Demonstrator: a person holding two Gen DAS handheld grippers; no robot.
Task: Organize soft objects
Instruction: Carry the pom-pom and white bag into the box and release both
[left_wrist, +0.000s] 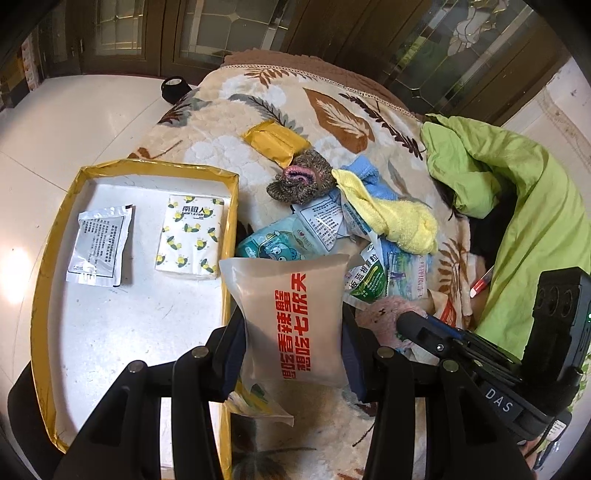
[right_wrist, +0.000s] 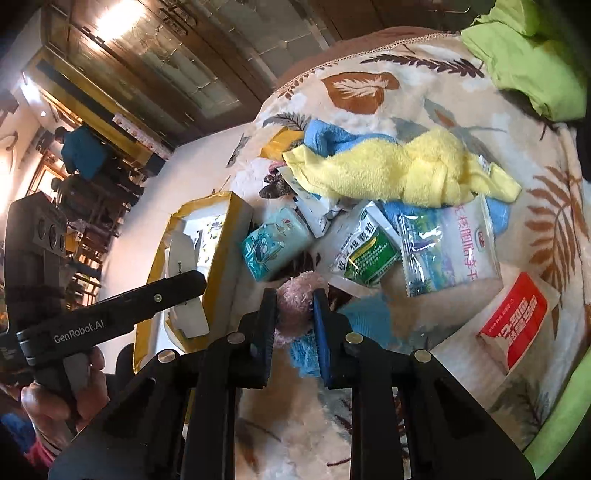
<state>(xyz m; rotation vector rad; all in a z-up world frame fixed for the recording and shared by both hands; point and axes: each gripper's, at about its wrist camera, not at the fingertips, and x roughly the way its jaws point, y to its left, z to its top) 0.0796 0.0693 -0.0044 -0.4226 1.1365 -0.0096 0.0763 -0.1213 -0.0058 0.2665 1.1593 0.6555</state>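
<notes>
Between right jaws, fuzzy pink sock (right_wrist: 295, 306)

Bright daylight, floor glare, fisheye warping

1. The tray (left_wrist: 48, 229) is sitting left of the blanket (left_wrist: 229, 96), holding a sachet (left_wrist: 99, 247) left of a tissue pack (left_wrist: 192, 236).
2. A towel (left_wrist: 388, 210) is lying over packets (left_wrist: 321, 218) on the blanket.
3. A jacket (left_wrist: 517, 192) is lying right of them.
</notes>
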